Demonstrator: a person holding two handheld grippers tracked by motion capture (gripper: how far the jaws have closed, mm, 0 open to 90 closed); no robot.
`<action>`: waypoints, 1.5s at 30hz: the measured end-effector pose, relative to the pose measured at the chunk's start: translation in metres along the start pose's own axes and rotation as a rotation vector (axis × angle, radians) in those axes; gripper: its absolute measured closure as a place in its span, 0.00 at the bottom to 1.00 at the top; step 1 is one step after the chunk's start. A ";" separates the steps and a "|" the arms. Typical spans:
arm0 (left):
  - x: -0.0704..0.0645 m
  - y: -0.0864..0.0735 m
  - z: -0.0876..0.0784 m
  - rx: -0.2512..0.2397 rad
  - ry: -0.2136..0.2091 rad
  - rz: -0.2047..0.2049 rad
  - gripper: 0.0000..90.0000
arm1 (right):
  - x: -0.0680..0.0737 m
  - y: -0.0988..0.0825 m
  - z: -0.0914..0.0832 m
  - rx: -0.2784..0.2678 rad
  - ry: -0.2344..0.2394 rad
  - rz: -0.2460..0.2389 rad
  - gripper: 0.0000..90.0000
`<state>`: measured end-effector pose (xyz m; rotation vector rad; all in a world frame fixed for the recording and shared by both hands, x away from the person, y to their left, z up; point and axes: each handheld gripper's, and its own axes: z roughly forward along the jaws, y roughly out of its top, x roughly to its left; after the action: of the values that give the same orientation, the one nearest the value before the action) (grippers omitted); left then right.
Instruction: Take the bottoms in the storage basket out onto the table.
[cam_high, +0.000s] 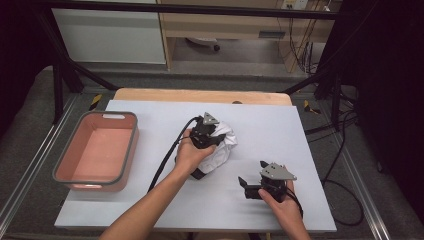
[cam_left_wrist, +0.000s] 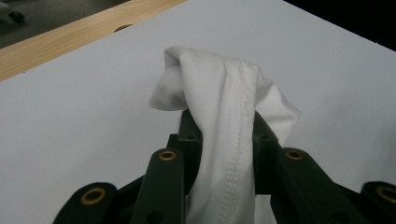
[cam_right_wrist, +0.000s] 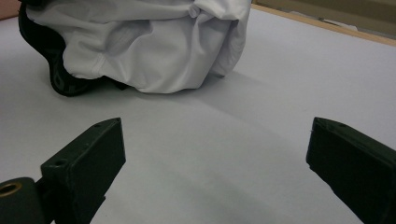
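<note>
While your left claw is clamped on a hemmed fold of the white garment bunched mid-table, lift slowly so the fold doesn't slip, and keep your right claw, jaws wide apart, ready to catch the hanging edge.

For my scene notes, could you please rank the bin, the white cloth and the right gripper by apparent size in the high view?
1. bin
2. white cloth, partly hidden by the left gripper
3. right gripper, smallest, though nearest the camera
</note>
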<state>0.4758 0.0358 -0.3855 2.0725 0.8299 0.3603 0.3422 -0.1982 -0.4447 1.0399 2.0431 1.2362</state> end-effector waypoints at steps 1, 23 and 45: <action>0.000 0.000 0.000 0.000 -0.002 0.001 0.80 | 0.000 0.000 0.000 0.000 0.001 0.000 0.05; 0.008 -0.015 0.007 0.027 0.023 -0.018 0.79 | 0.001 0.000 0.000 0.001 0.008 0.002 0.05; 0.021 -0.028 0.010 0.037 0.066 -0.032 0.77 | 0.002 -0.001 0.001 0.009 0.008 -0.003 0.05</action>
<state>0.4845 0.0560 -0.4148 2.0891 0.9147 0.4007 0.3420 -0.1964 -0.4459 1.0368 2.0574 1.2328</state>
